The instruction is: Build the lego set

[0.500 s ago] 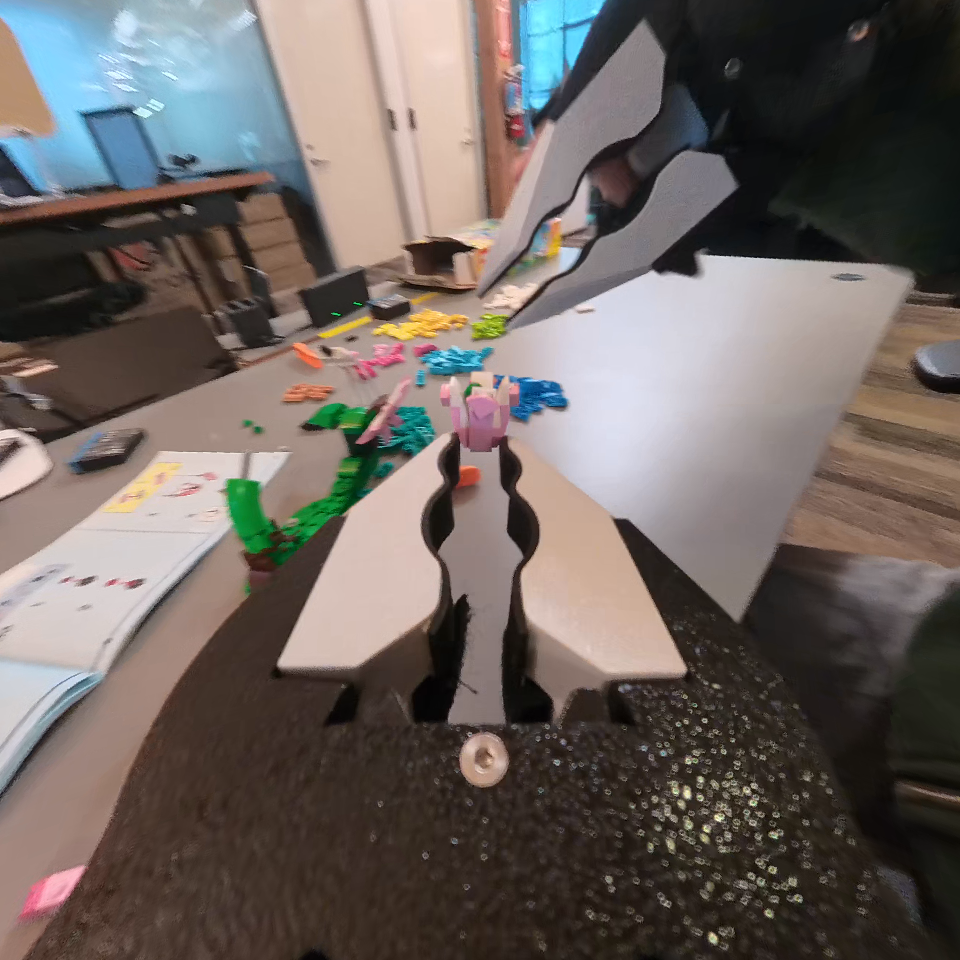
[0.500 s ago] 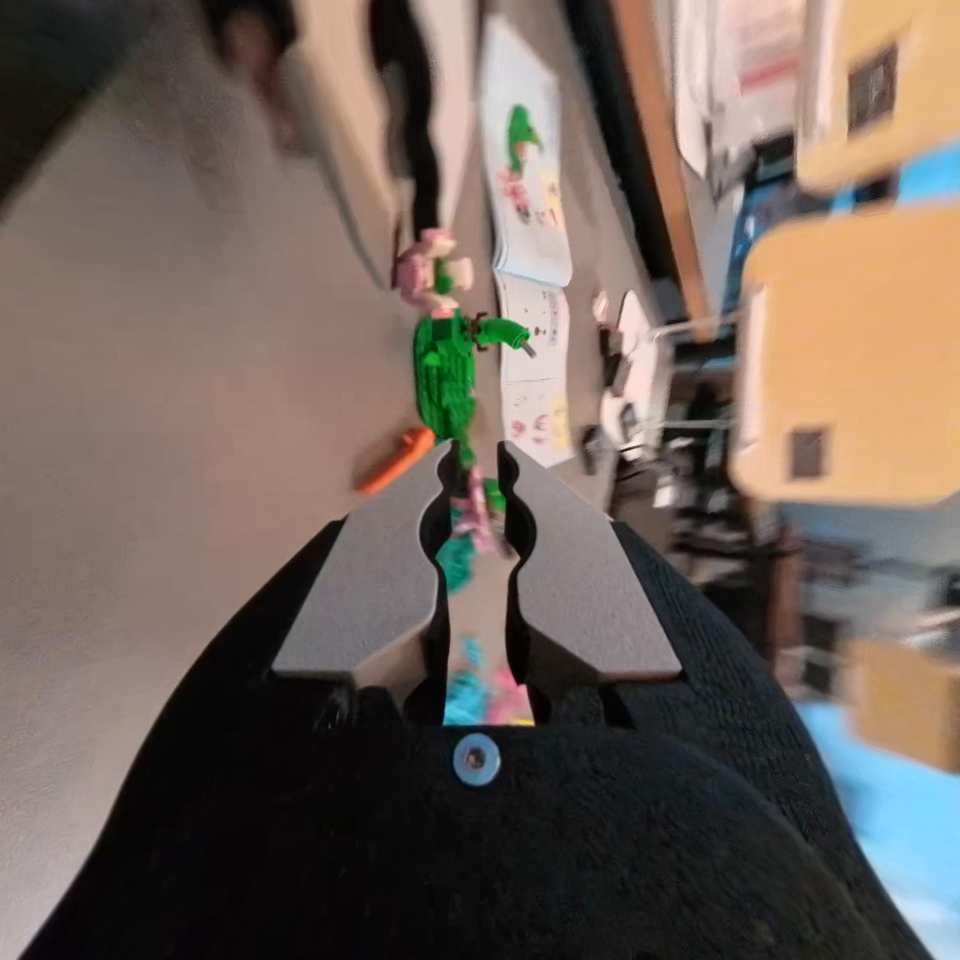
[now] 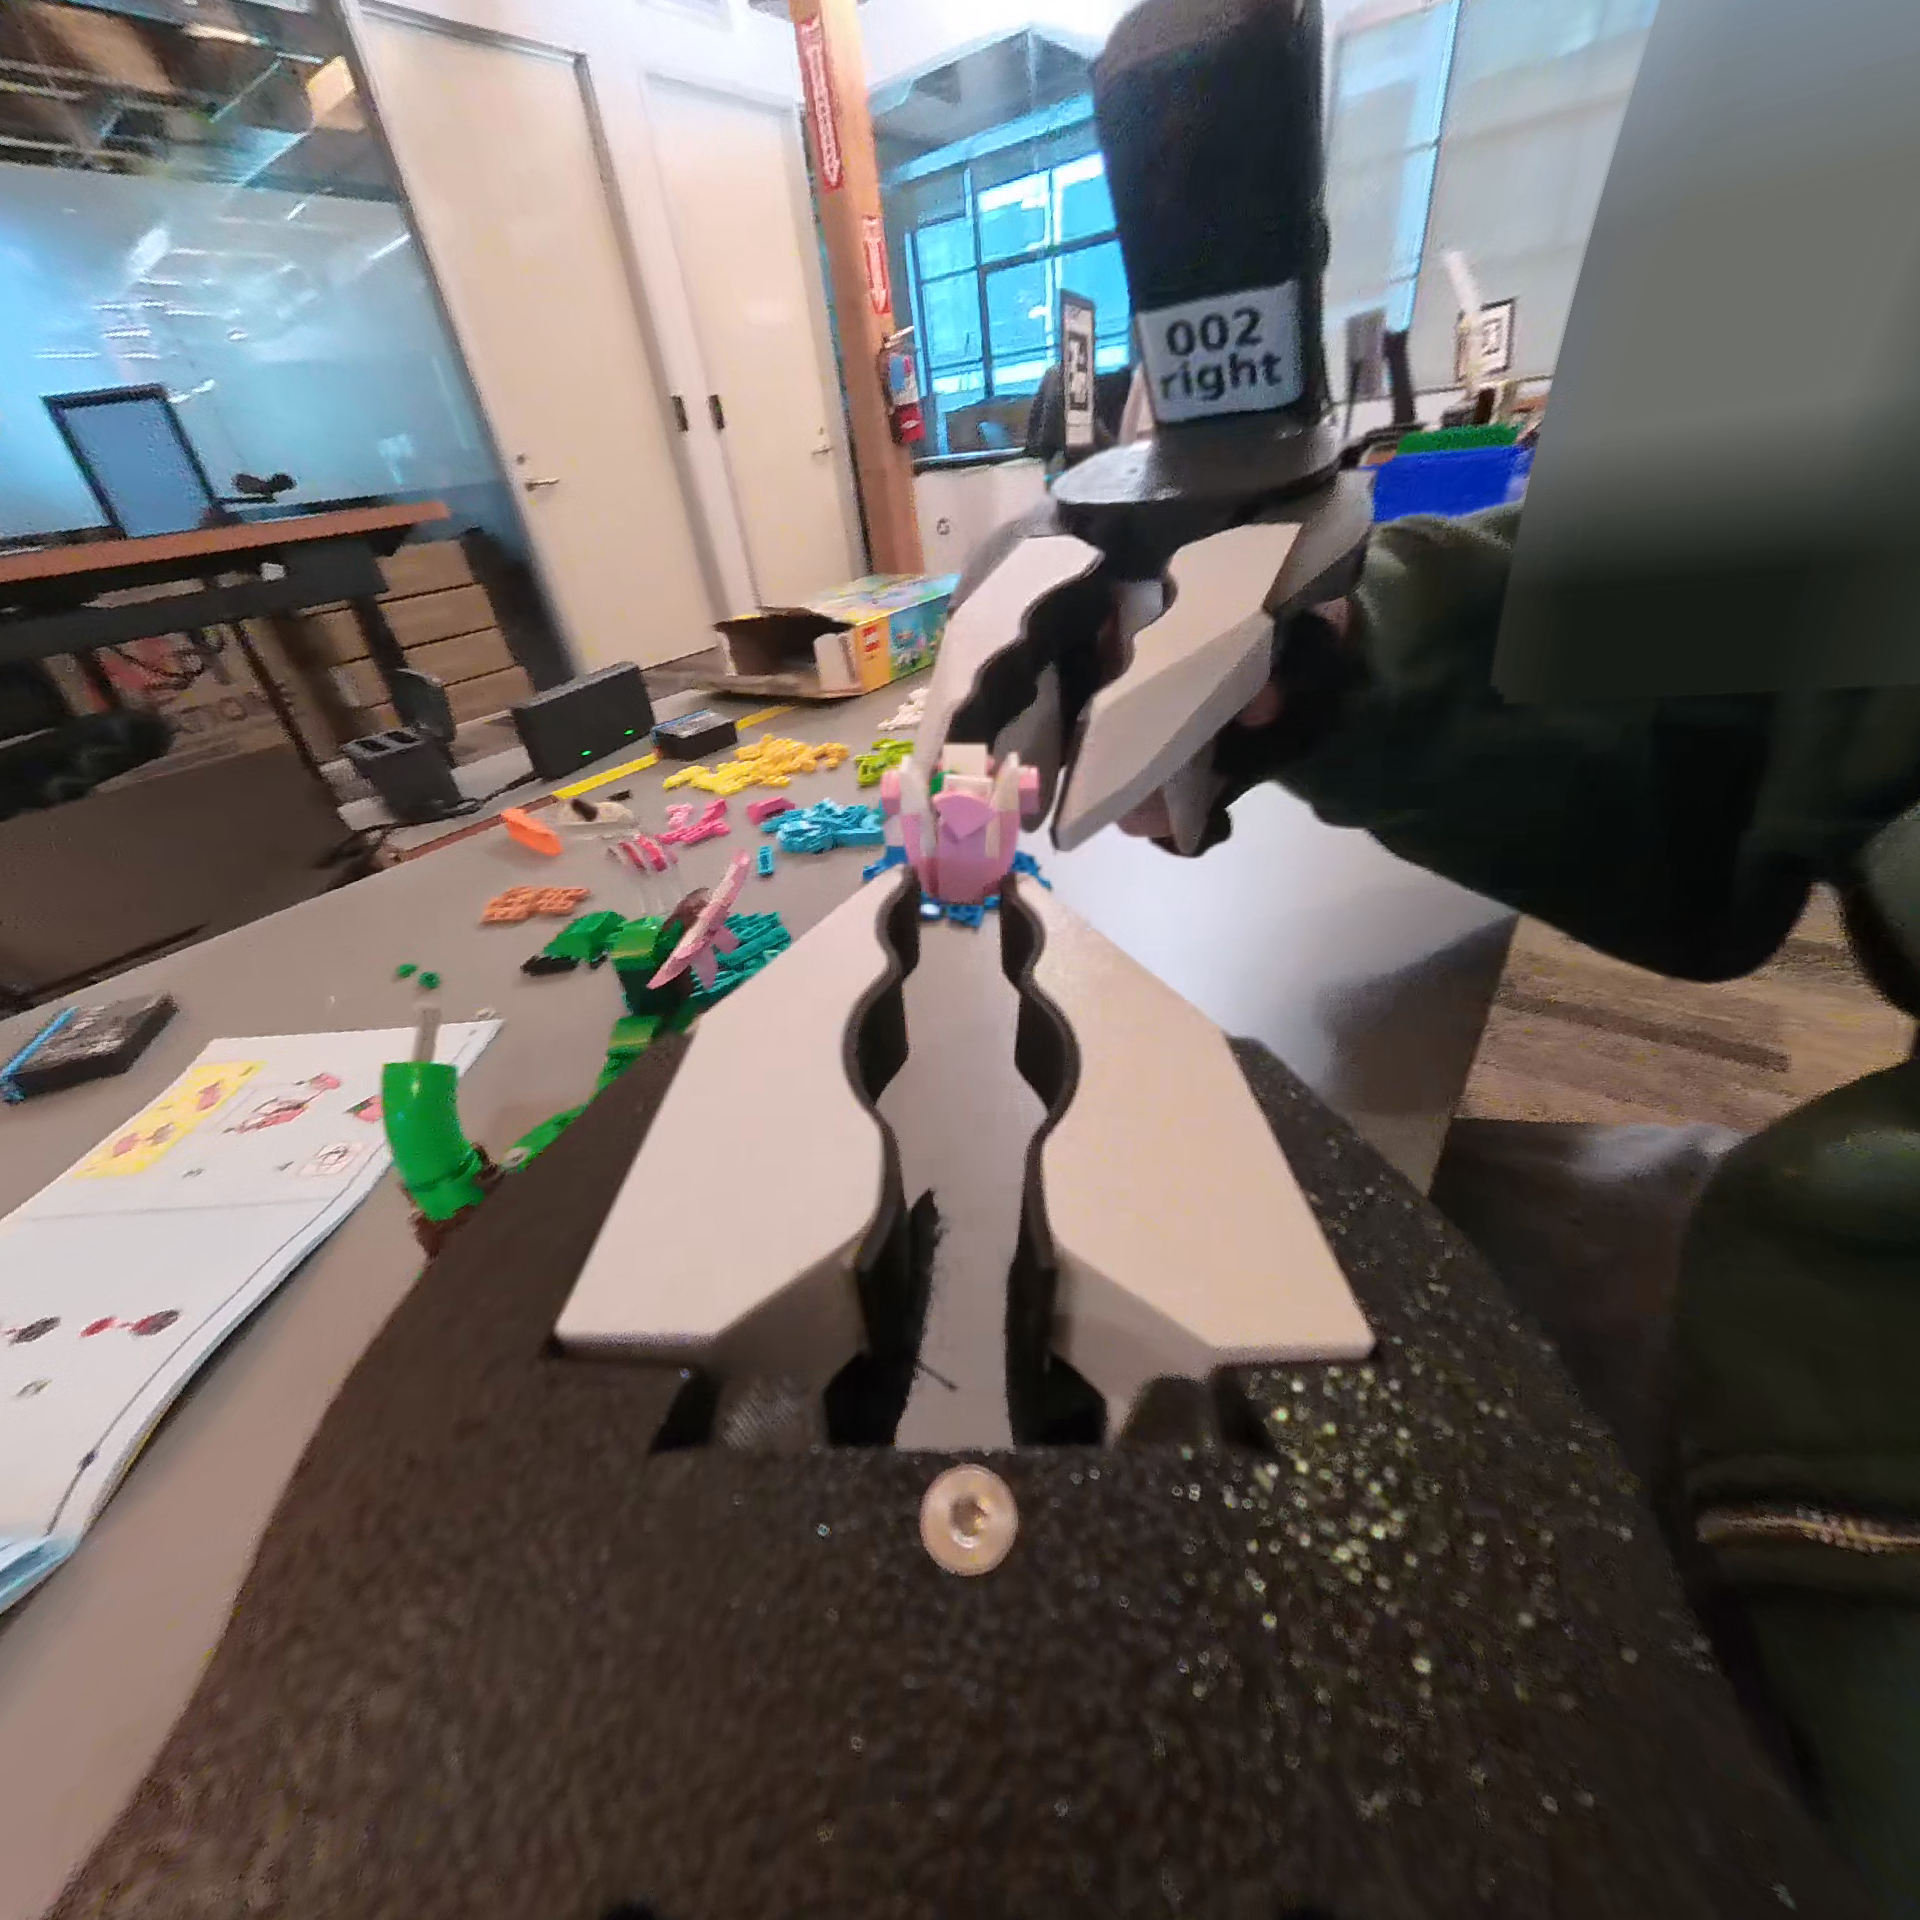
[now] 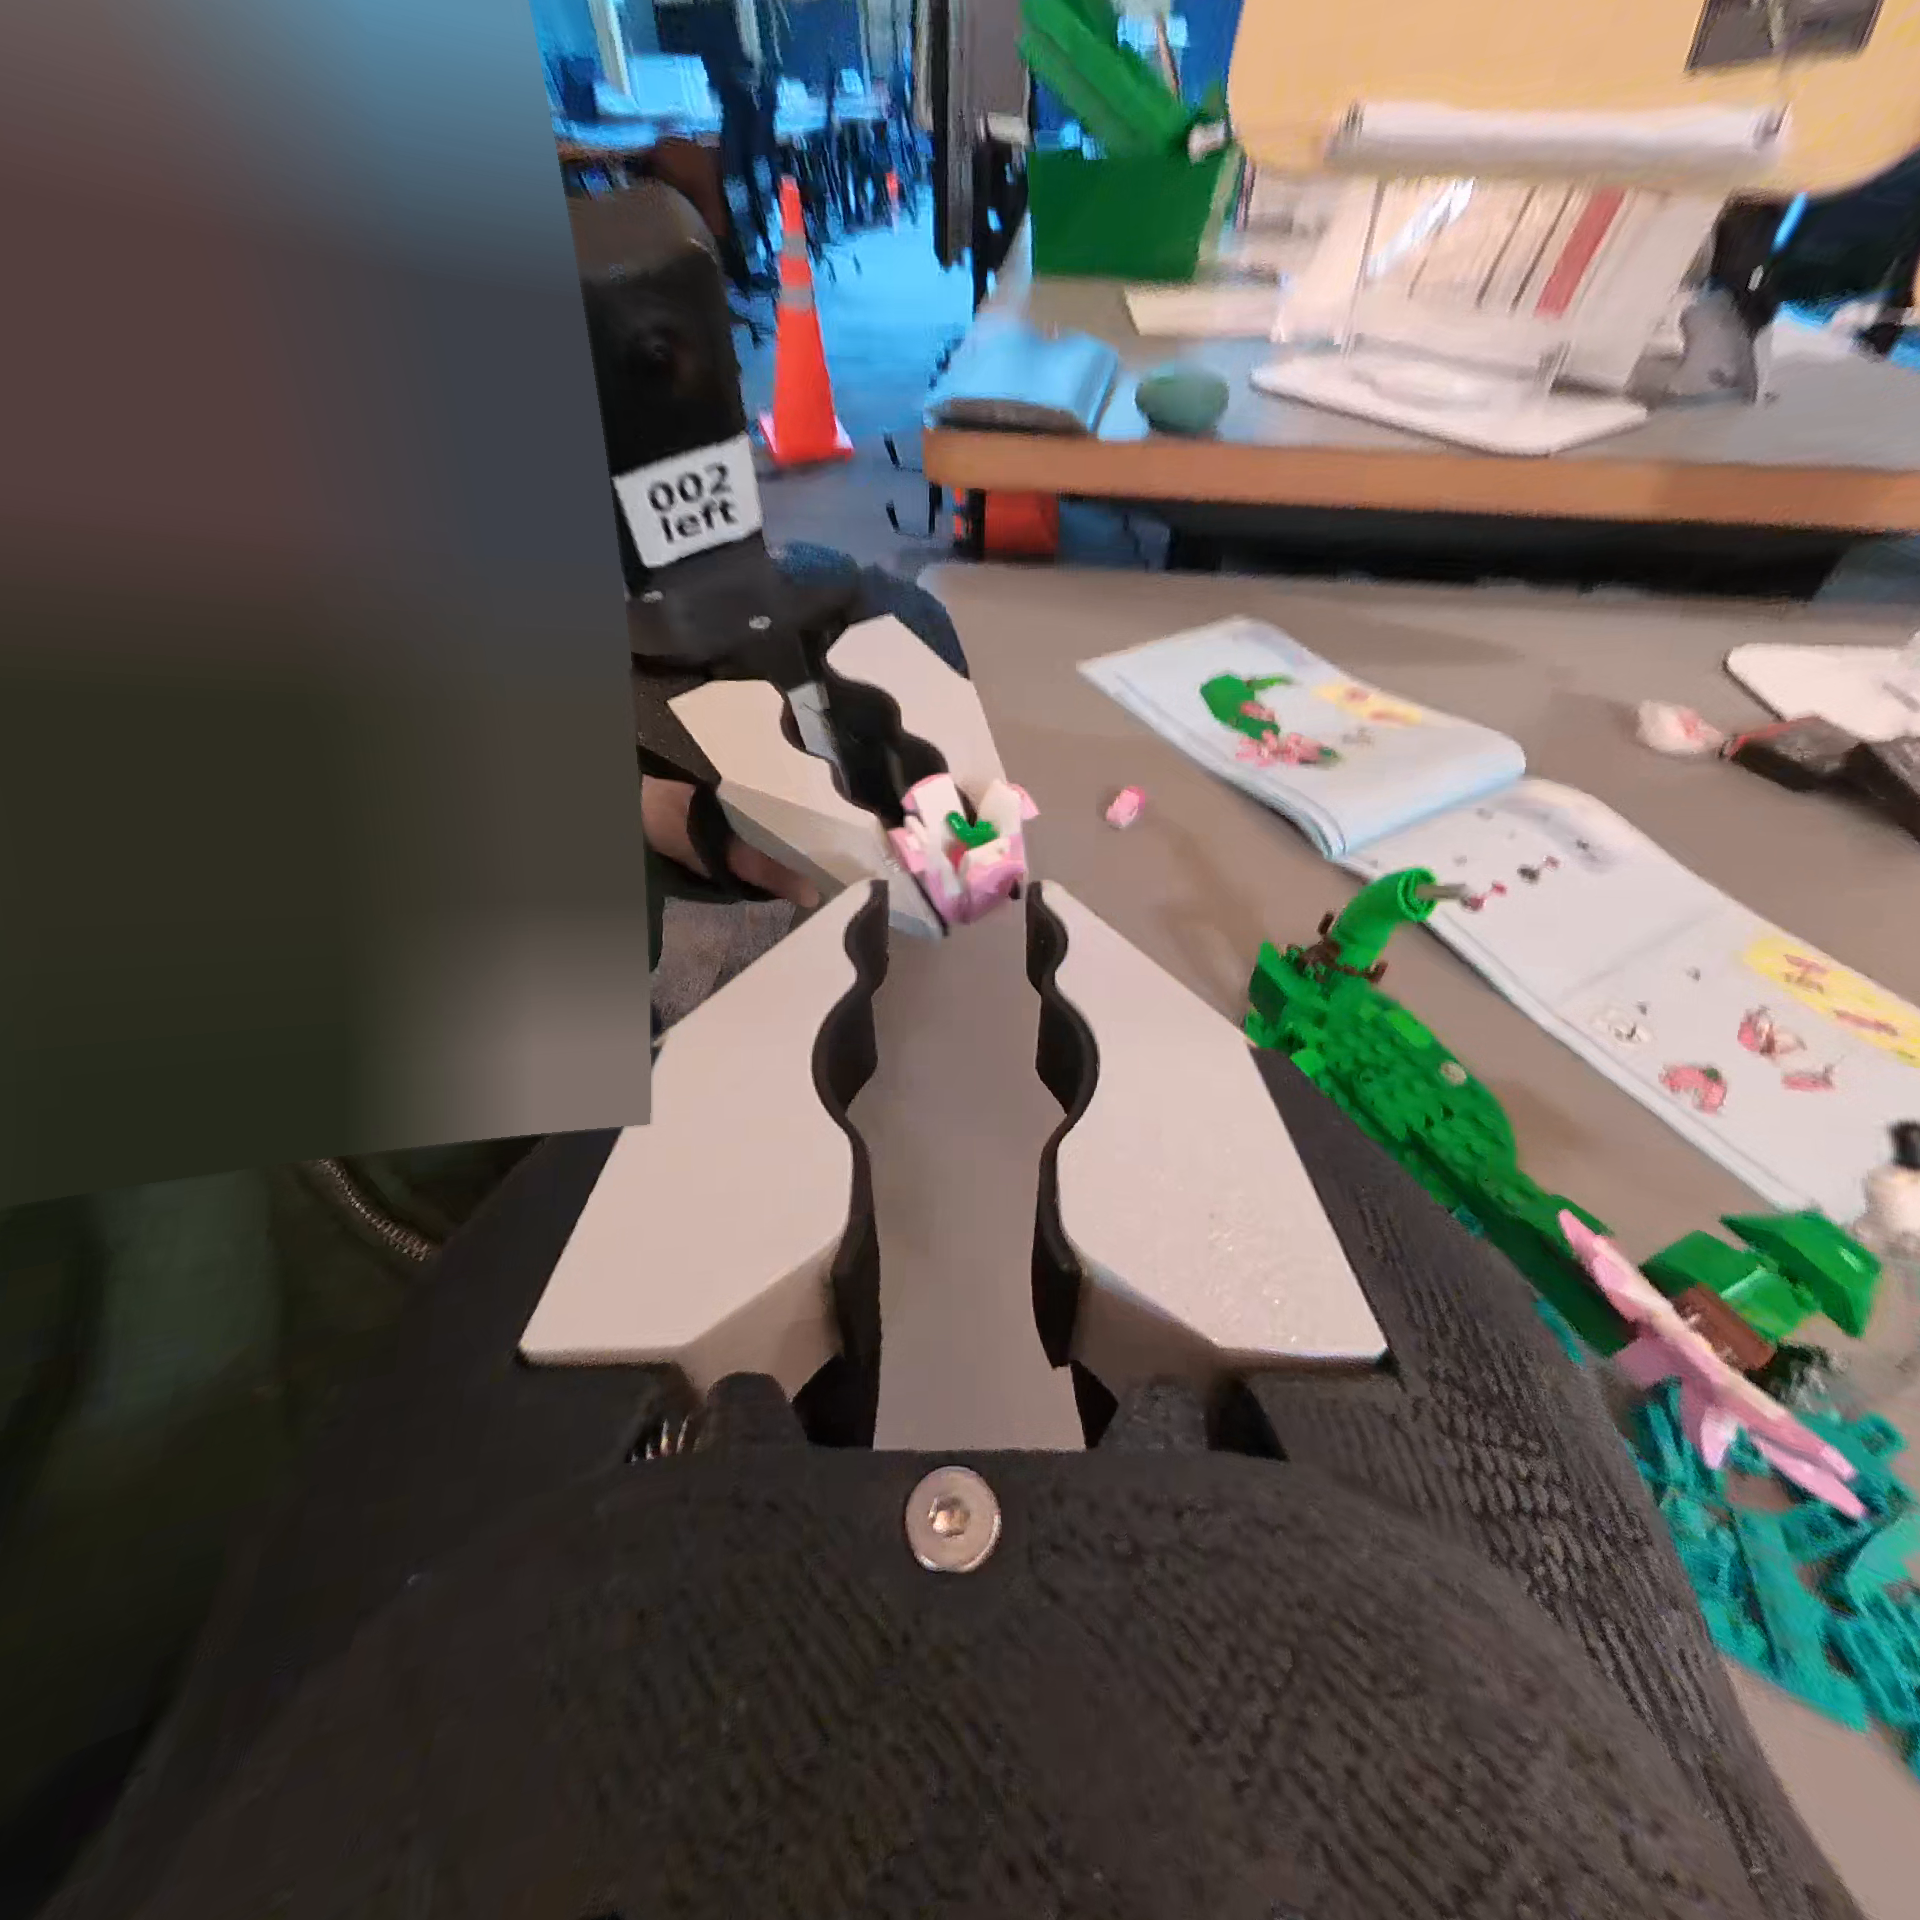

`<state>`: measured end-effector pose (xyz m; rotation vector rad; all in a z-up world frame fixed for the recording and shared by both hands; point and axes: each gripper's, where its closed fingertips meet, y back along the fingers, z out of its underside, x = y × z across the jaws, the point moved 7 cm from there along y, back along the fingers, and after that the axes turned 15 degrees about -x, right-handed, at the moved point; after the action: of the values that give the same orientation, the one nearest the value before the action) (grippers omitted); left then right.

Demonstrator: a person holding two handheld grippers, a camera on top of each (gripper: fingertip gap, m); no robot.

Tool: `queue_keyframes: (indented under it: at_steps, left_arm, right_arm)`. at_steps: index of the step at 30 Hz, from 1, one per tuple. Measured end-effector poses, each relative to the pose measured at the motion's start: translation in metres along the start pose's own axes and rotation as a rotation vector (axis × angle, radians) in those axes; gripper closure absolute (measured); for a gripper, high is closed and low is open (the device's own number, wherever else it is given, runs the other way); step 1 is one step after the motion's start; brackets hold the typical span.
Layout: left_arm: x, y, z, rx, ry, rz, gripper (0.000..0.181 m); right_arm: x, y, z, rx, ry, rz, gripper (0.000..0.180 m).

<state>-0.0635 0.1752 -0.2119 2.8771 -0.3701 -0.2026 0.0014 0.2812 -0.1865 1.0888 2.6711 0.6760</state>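
My left fingers (image 3: pixel 961 894) pinch the pink flower (image 3: pixel 958 831) above the surface (image 3: pixel 312 966), my right fingers (image 4: pixel 951 904) spread beside it, while the green stem (image 4: pixel 1382 1070) and sorted loose bricks (image 3: pixel 758 764) beyond the flower remain unjoined.

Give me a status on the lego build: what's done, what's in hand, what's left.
Done: a green stem assembly lies on the table, a pink flower by its far end. In hand: the left gripper is shut on a small pink blossom; the right gripper is open right at it. Left: sorted piles of loose bricks remain; the instruction booklet lies open.
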Motion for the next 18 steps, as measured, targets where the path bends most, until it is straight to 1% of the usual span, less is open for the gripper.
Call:
queue_keyframes:
  at_steps: [3,8,12,15,18]
  left_arm:
    - [0.0021,-0.0026,-0.0002,-0.011,-0.005,0.041,0.168]
    - [0.0035,-0.0031,-0.0007,-0.010,0.007,0.057,0.167]
    - [0.0052,-0.0028,-0.0027,0.001,-0.001,0.045,0.167]
    - [0.0061,-0.0038,-0.0046,0.004,-0.006,0.025,0.159]
    - [0.0079,-0.0052,-0.0066,0.013,-0.010,0.022,0.153]
  right_arm:
    - [-0.0007,0.0007,-0.0025,0.039,0.026,-0.034,0.156]
    - [0.0001,0.0013,-0.0018,0.053,0.037,-0.063,0.158]
    - [0.0004,0.0024,0.0000,0.108,0.011,-0.079,0.158]
    - [0.0004,0.0035,0.0003,0.142,-0.005,-0.090,0.158]
    - [-0.0005,0.0022,-0.0002,0.141,0.003,-0.089,0.158]
